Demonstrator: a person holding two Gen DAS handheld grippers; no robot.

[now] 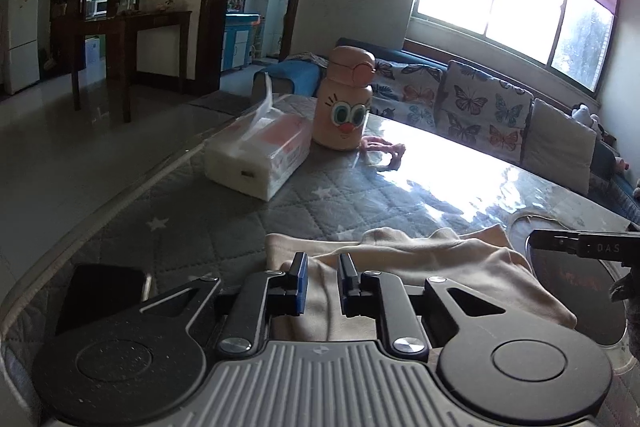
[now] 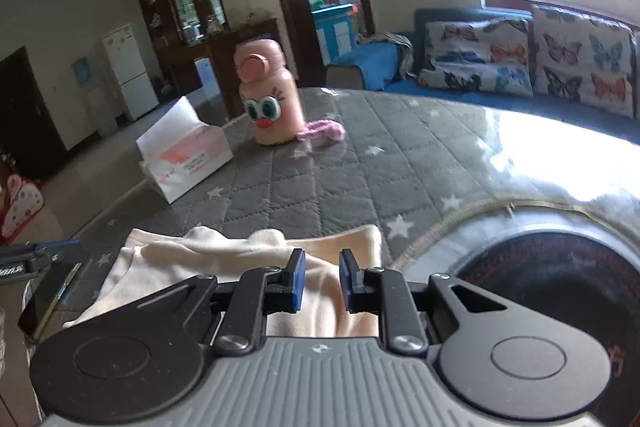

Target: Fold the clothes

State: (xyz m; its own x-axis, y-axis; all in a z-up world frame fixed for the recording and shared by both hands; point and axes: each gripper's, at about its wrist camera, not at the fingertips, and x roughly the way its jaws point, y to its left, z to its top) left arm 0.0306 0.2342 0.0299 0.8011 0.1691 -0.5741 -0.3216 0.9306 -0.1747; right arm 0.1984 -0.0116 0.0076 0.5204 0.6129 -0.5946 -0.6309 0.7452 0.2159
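A cream garment (image 1: 420, 263) lies bunched on the grey quilted table cover, near the front edge; it also shows in the right wrist view (image 2: 208, 259). My left gripper (image 1: 323, 267) is open just above the garment's left part, with cloth showing between the jaws, not pinched. My right gripper (image 2: 322, 269) is open above the garment's right part. The right gripper's tip (image 1: 576, 247) shows at the right edge of the left wrist view. The left gripper's tip (image 2: 40, 255) shows at the left edge of the right wrist view.
A tissue pack (image 1: 260, 151), a pink cartoon bottle (image 1: 344, 103) and a pink cord (image 1: 384, 147) stand at the table's far side. A black phone (image 1: 100, 291) lies at the left of the garment. A dark round inset (image 2: 560, 291) is on its right. A sofa with butterfly cushions (image 1: 472, 103) is beyond.
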